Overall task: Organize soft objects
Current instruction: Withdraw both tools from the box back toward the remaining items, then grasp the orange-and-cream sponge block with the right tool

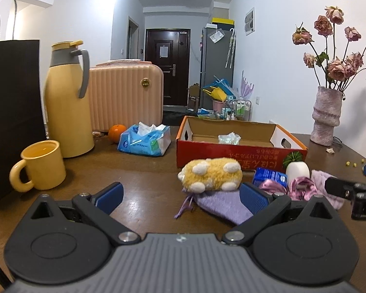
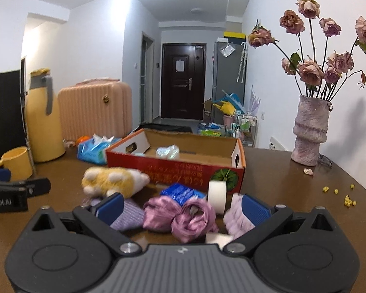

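From the left wrist, the left tool [image 1: 180, 196] hangs wide open and empty over the counter [image 1: 139, 168], lined up toward the plush toy [image 1: 211, 174] lying on a purple cloth [image 1: 222, 206], probably its next pick.

From the right wrist, the right tool [image 2: 181, 207] gapes empty around the pink scrunchies [image 2: 180, 216], with the cardboard box [image 2: 175, 166] just behind as the likely drop place.

The black bag [image 1: 12, 112] is cut off at the left edge. The purple cloth [image 1: 225, 206] hides partly under the yellow plush toy [image 1: 211, 177]. The fuzzy pink thing [image 2: 236, 216] is blurry.
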Demonstrator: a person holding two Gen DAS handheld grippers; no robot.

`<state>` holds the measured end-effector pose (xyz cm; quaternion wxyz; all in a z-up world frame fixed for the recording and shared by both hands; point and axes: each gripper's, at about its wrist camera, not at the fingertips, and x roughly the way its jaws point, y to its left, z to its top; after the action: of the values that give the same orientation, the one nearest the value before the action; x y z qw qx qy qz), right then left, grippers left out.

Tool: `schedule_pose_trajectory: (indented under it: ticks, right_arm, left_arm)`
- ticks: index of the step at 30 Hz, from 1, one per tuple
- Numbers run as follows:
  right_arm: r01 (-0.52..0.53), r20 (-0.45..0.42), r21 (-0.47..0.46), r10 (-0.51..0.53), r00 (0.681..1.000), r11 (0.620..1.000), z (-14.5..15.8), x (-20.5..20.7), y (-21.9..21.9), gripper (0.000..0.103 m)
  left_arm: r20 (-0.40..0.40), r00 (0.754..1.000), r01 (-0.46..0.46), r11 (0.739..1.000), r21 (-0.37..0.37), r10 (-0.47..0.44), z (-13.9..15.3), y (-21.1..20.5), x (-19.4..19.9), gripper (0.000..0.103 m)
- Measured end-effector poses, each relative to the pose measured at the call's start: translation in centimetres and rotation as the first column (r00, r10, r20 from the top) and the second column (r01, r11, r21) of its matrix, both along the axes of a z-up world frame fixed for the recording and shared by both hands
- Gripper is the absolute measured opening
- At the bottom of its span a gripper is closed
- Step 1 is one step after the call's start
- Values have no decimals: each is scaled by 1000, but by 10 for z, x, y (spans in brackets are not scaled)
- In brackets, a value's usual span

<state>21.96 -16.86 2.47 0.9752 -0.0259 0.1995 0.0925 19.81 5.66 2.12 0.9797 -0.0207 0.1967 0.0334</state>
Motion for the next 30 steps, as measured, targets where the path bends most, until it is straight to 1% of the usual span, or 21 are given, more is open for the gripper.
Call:
schedule_pose_trajectory:
  ticks: [9,18,24,30]
  right_arm:
    - [-14,-71,-9,13,997,1000,-24,-50,2,103]
    - [-53,-131,-19,50,990,998,-50,-100,11,103]
    - [-74,-173,-23,69,983,997,-60,-113,16,103]
    - [-95,-217,-40,84,973,995,-71,-107,27,103]
  left_arm:
    - [-30,1000,3,1000,11,-3,-12,3,-48,103]
    - [-81,997,8,1000,-1,-8,-35,5,-90,103]
    - [-99,995,-3,1000,-10,2,-43,15,-108,103]
    - [-105,994,-10,1000,-21,7,-46,21,-112,103]
